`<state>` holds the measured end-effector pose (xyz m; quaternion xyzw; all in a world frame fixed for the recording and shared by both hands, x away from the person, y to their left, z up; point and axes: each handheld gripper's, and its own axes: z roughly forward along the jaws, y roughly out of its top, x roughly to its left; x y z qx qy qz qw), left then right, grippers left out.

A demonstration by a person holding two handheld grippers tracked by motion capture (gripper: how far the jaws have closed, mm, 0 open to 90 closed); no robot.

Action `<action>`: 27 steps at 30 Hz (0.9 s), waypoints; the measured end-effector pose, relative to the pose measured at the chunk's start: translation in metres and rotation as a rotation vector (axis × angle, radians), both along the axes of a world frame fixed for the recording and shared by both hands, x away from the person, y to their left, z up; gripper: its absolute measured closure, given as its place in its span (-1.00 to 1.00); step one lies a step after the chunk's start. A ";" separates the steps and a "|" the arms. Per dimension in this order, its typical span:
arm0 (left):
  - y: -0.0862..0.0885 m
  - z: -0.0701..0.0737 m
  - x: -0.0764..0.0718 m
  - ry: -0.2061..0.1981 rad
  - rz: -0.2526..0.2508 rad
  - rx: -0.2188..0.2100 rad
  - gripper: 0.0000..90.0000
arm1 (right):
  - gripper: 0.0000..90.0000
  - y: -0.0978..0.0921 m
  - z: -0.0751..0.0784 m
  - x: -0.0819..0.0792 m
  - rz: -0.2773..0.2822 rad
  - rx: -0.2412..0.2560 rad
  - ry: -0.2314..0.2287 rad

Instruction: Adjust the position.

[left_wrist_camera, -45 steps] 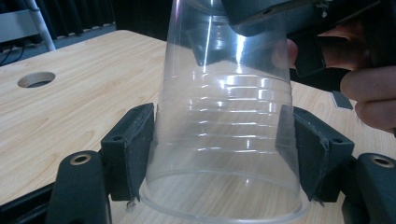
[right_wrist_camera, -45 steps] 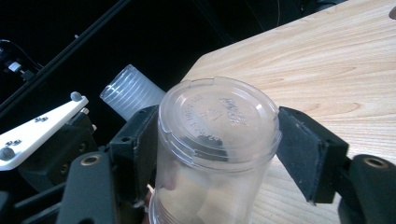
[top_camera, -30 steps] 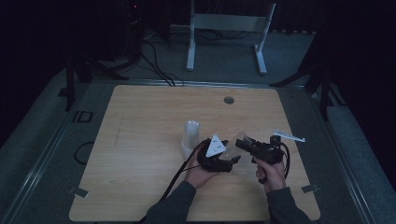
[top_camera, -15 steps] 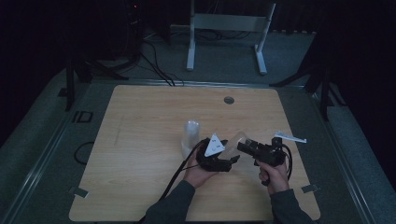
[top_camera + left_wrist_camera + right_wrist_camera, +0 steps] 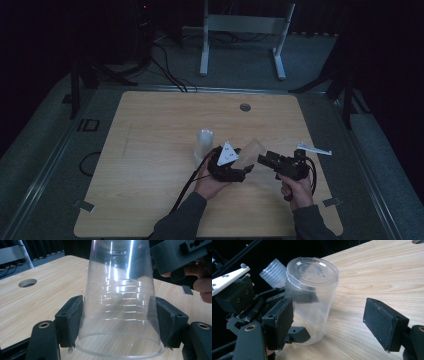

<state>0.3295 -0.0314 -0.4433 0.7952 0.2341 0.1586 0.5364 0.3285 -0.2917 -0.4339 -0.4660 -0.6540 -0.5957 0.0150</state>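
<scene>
Cup [image 5: 120,297]: clear plastic, clamped near its rim between left gripper [image 5: 120,327] jaws, base aimed toward right gripper [image 5: 337,322], above the wooden surface [image 5: 160,150]
Right gripper: released, jaws wide apart, one jaw just beside the cup's base
Stack [image 5: 204,145]: clear cups upright on surface, near left hand [image 5: 212,182]

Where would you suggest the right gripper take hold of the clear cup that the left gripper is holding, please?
Grip the clear cup near its closed base, which points toward the open right gripper. The left gripper already clamps the band by the rim, so only the narrower base end is free; come in from the base side, jaws across the ribbed wall.
</scene>
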 end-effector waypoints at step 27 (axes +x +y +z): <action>0.005 0.002 0.002 0.014 -0.039 0.052 -0.33 | -0.44 -0.020 0.010 -0.009 0.037 -0.264 -0.064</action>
